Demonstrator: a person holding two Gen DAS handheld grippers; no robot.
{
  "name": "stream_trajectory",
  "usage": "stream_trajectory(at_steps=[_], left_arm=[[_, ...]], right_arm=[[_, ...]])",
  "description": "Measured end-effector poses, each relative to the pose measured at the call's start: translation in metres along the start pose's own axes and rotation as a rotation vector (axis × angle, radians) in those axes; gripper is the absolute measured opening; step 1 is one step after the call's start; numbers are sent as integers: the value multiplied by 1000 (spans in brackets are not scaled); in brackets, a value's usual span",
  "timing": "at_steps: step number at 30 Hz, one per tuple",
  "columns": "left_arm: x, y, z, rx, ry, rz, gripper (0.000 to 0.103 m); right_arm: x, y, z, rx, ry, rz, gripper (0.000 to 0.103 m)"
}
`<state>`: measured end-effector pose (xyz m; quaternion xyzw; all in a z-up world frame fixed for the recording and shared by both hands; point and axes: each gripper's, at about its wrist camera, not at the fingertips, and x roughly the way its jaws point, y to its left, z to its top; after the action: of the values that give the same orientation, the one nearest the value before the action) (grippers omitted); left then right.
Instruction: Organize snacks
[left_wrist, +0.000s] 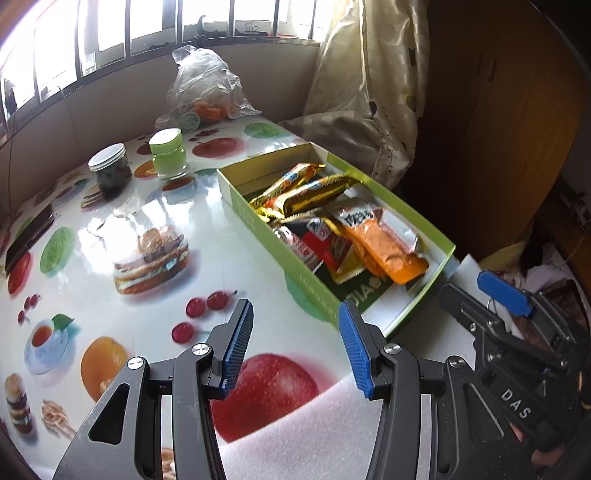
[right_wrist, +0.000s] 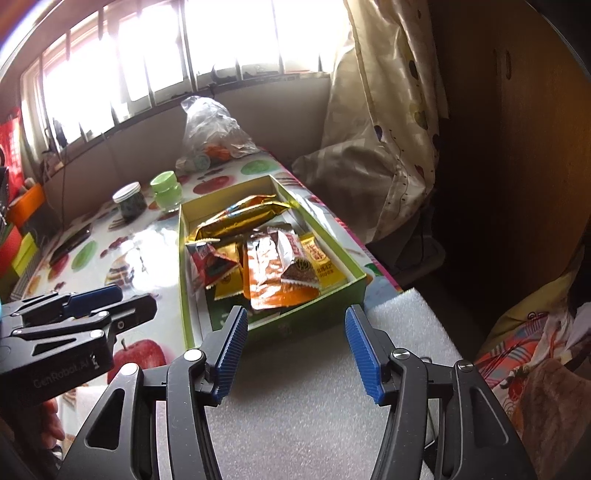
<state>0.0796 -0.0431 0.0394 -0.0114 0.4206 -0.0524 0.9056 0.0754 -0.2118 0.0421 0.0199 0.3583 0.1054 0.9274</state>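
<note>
Two hand-held grippers hang over the near end of a fruit-printed tabletop (left_wrist: 122, 236): the left hand-held gripper (left_wrist: 296, 341) stands part open with nothing between its blue ribbed pads, above a printed red apple and the edge of a white foam sheet (right_wrist: 306, 387), while the right hand-held gripper (right_wrist: 296, 349) stands wide and empty over that foam sheet, its pads clear of everything. Just beyond them sits an open green cardboard box (left_wrist: 317, 291), its near wall facing the fingertips, and the snacks lie loose inside it: an orange foil packet (right_wrist: 275, 284) on top at the near end, a red packet (right_wrist: 210, 264) and a yellow sachet (right_wrist: 320, 266) beside it, and two long gold-wrapped bars (right_wrist: 240, 218) lying across the far half. These look light and soft-sided; the glossy film is likely slippery and will crumple, so a pinch on a crimped end seam or across the flat middle of a packet seems the safer hold, and only lightly, as the contents may crush. The box itself looks thin-walled and would probably flex if taken by one rim. Farther back stand a white-lidded dark jar (left_wrist: 110, 171) and a green-lidded jar (left_wrist: 168, 155), then a knotted clear plastic bag (left_wrist: 203, 90) below the barred window (left_wrist: 147, 26).
</note>
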Motion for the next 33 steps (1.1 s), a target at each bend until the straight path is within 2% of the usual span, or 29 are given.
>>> stream_trajectory(at_steps=[7, 12, 19, 23, 33], left_arm=[[10, 5, -33, 10, 42, 41, 50], [14, 3, -47, 2, 64, 28, 50], [17, 2, -50, -4, 55, 25, 50], [19, 4, -51, -11, 42, 40, 58], [21, 4, -51, -12, 32, 51, 58]], right_arm=[[3, 4, -23, -26, 28, -35, 56], [8, 8, -36, -51, 44, -70, 56], [17, 10, -43, -71, 60, -101, 58], [18, 10, -45, -66, 52, -106, 60], [18, 12, -47, -60, 31, -124, 61]])
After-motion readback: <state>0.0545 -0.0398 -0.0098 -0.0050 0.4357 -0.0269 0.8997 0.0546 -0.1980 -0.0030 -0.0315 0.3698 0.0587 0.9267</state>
